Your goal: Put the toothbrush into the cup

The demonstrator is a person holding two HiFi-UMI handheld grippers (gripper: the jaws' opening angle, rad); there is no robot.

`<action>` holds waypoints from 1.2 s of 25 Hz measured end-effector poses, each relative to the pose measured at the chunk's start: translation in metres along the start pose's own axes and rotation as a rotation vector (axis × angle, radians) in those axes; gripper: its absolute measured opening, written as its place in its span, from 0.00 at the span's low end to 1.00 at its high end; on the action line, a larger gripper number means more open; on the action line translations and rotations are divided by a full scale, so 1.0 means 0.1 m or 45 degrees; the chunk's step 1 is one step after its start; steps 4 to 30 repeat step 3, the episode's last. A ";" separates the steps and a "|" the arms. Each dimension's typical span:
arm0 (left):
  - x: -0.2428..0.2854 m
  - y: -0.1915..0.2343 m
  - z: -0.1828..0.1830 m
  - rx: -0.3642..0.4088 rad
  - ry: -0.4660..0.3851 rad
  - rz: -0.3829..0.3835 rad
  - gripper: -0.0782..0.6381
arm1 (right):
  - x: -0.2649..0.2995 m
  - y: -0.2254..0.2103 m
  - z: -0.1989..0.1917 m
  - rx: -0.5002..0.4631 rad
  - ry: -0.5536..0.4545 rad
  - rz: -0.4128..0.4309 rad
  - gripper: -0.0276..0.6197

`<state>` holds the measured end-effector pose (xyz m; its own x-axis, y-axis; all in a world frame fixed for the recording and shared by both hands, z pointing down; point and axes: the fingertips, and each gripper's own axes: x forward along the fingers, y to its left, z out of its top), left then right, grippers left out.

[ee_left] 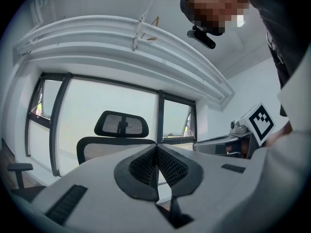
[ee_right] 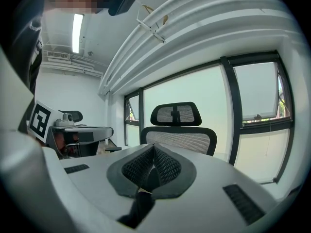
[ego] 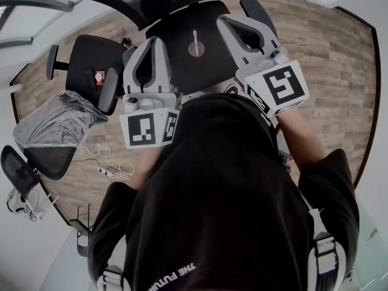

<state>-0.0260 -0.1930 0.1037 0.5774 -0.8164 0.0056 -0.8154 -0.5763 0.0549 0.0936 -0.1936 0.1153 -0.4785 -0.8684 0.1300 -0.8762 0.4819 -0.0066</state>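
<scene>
Down on the black table [ego: 182, 62], a small pinkish cup [ego: 195, 49] shows in the head view with a thin light toothbrush [ego: 195, 38] standing in it. Both grippers are held up in front of the person's chest, well above the table. My left gripper [ego: 153, 40] is left of the cup and my right gripper [ego: 237, 18] is right of it. Each gripper view shows its black pads pressed together with nothing between them: left gripper [ee_left: 156, 149], right gripper [ee_right: 153, 149]. Neither gripper view shows the cup or the toothbrush.
Both gripper views face a black mesh office chair [ee_left: 121, 125] [ee_right: 177, 115] before tall windows. Below, on the wooden floor, are another black chair [ego: 91, 71], a plastic-covered bundle [ego: 57, 120] and white cables [ego: 109, 162]. The person's black shirt [ego: 218, 193] fills the lower head view.
</scene>
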 end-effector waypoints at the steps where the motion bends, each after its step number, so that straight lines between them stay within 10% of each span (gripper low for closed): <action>1: 0.00 0.00 -0.01 -0.001 0.002 -0.001 0.14 | 0.00 0.00 0.00 0.000 0.003 -0.001 0.07; 30: 0.00 0.00 -0.02 -0.002 0.005 -0.005 0.14 | 0.01 -0.01 -0.02 0.001 0.012 -0.006 0.07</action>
